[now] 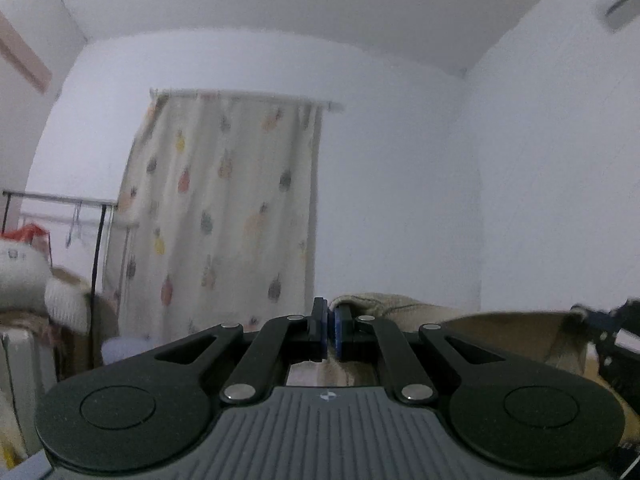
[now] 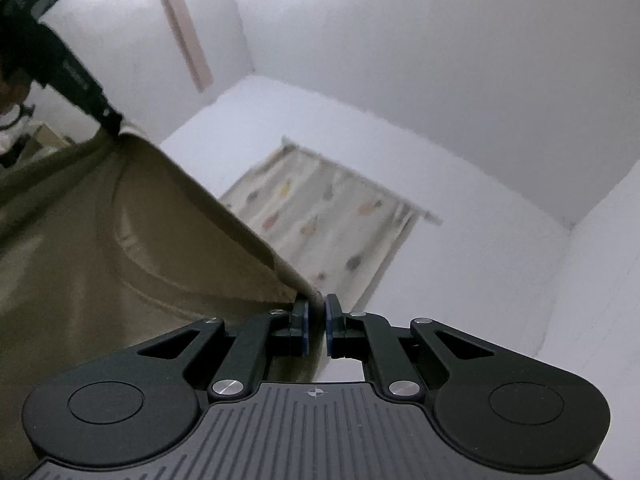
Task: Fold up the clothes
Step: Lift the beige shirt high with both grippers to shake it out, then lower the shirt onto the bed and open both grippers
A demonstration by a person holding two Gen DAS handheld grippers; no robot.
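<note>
A beige garment (image 1: 500, 332) hangs stretched in the air between my two grippers. In the left wrist view my left gripper (image 1: 329, 312) is shut, its blue pads pinching a rolled edge of the cloth. The garment runs off to the right, where my right gripper (image 1: 612, 320) shows blurred at the frame edge. In the right wrist view my right gripper (image 2: 317, 308) is shut on another edge of the same beige garment (image 2: 120, 240). From there the cloth spreads up and left to my left gripper (image 2: 80, 80), seen dark at the top left.
A cream curtain with a fruit print (image 1: 224, 208) hangs ahead on a white wall. A black clothes rack (image 1: 96, 240) and piled bedding (image 1: 24, 276) stand at the left. An air conditioner (image 1: 616, 4) sits high on the right wall.
</note>
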